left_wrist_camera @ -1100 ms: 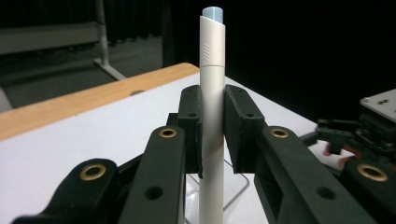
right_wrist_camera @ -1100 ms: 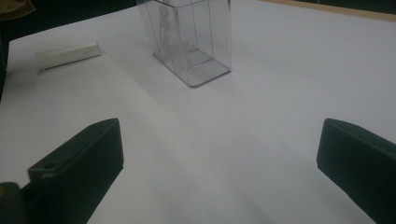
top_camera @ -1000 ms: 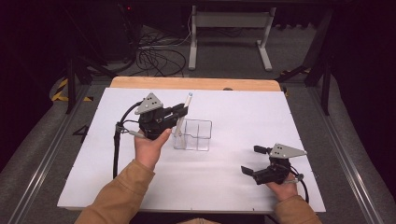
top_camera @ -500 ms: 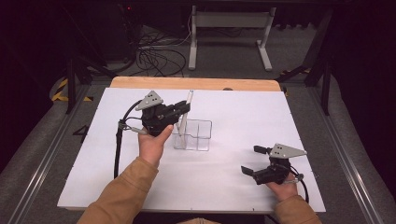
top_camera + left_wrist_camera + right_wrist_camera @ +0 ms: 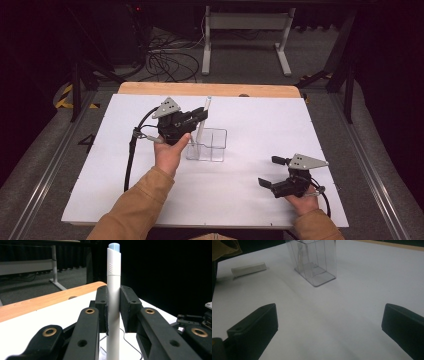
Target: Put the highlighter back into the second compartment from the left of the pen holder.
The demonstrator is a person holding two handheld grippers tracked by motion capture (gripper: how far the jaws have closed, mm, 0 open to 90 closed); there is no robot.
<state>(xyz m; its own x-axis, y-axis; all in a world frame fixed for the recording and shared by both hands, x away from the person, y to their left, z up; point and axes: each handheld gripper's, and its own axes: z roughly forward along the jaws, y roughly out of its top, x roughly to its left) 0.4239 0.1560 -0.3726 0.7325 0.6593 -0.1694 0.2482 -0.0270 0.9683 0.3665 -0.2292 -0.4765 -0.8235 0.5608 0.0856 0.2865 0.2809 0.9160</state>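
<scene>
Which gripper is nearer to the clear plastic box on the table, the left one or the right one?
Left. The left gripper holds a white pen upright directly over the clear plastic box. The right gripper rests open on the table, well away from it.

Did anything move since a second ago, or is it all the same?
Hardly anything. The left gripper stays shut on the white pen, holding it upright over the clear box; the pen may have edged a little nearer the box, but it is hard to tell. The right gripper still rests open on the table, and the box has not moved.
</scene>
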